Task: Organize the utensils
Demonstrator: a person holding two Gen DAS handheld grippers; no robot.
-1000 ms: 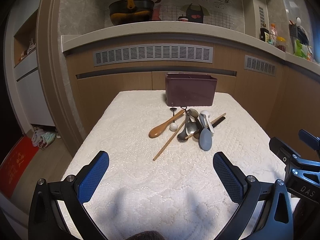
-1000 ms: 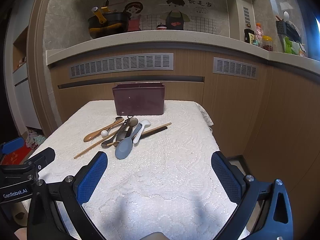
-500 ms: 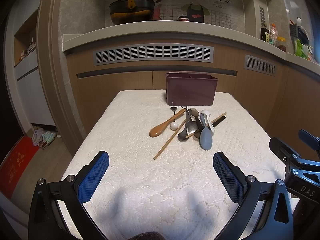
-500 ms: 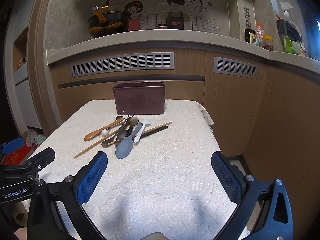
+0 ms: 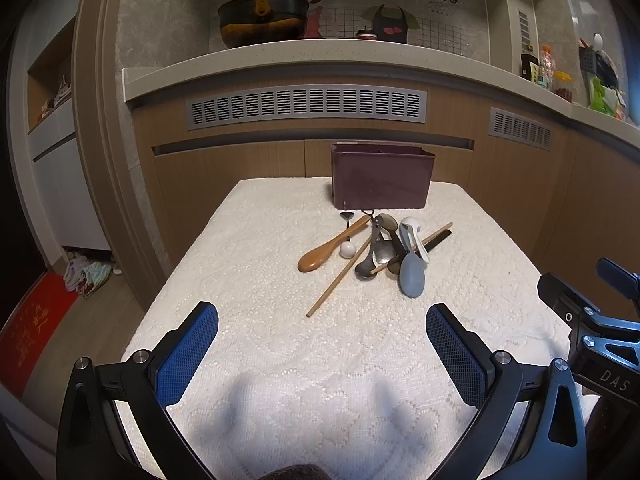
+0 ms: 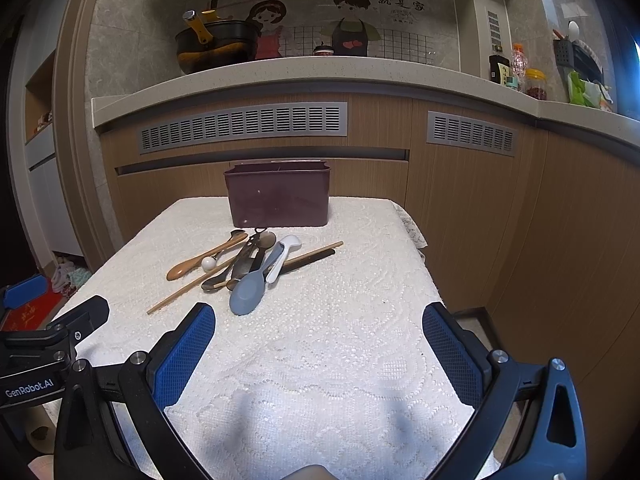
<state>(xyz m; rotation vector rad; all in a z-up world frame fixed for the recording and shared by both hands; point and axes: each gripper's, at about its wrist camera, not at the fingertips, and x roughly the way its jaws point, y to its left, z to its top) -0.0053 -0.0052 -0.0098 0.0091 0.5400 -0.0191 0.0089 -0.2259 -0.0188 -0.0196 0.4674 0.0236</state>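
Note:
A pile of utensils lies on the white tablecloth (image 5: 280,340) in front of a dark maroon box (image 5: 382,178): a wooden spoon (image 5: 326,252), a chopstick (image 5: 340,276), a grey-blue spoon (image 5: 412,276), a white spoon (image 5: 414,236), dark metal spoons (image 5: 370,258). My left gripper (image 5: 322,344) is open and empty, hovering near the table's front. My right gripper (image 6: 320,344) is open and empty, right of the left one. In the right wrist view the box (image 6: 278,194), grey-blue spoon (image 6: 248,290) and wooden spoon (image 6: 200,260) lie ahead left.
A wooden kitchen counter (image 5: 320,56) curves behind the table, with a pot (image 5: 262,16) and jars on it. The table's right edge (image 6: 424,264) drops to the floor. Slippers (image 5: 86,274) and a red mat lie on the floor at left.
Both views have shifted very slightly; the utensils and box have not moved. Both grippers stay open.

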